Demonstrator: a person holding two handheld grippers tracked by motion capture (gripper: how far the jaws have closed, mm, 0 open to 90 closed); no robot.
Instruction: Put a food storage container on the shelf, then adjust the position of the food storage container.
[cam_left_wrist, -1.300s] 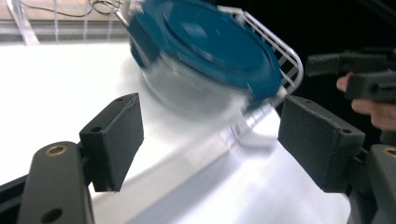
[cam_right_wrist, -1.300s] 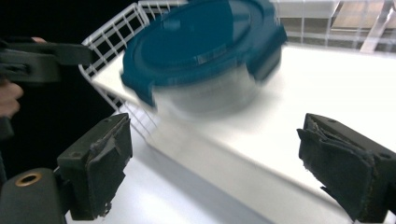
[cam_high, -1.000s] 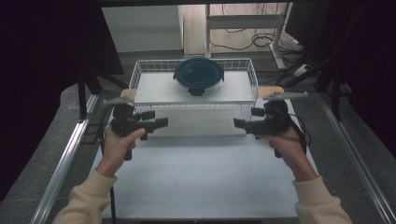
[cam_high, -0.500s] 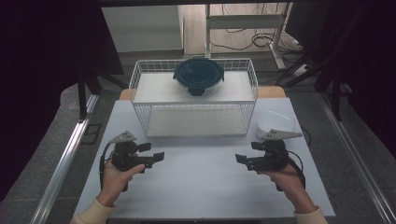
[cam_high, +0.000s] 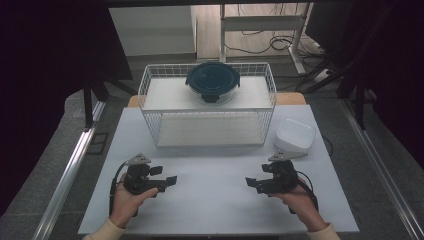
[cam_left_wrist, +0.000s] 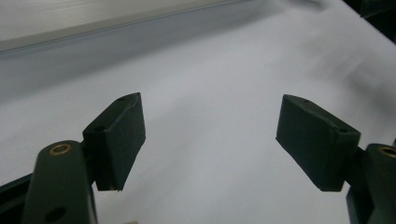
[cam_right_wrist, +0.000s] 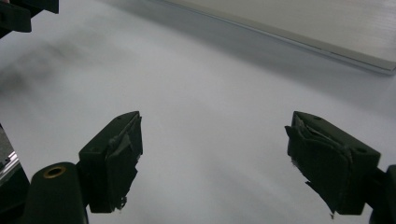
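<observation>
White table (cam_high: 215, 200) bears no readable writing; left tool (cam_high: 170, 180) and right tool (cam_high: 251, 183) both spread, empty

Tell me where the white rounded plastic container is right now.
In the high view, the white rounded plastic container sits on the white table at its right side, beside the white wire basket, just beyond the right claw.

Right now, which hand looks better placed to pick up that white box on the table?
The right. The right gripper sits just in front of the white box, fingers open. The left gripper is across the table, far from it, also open.
</observation>
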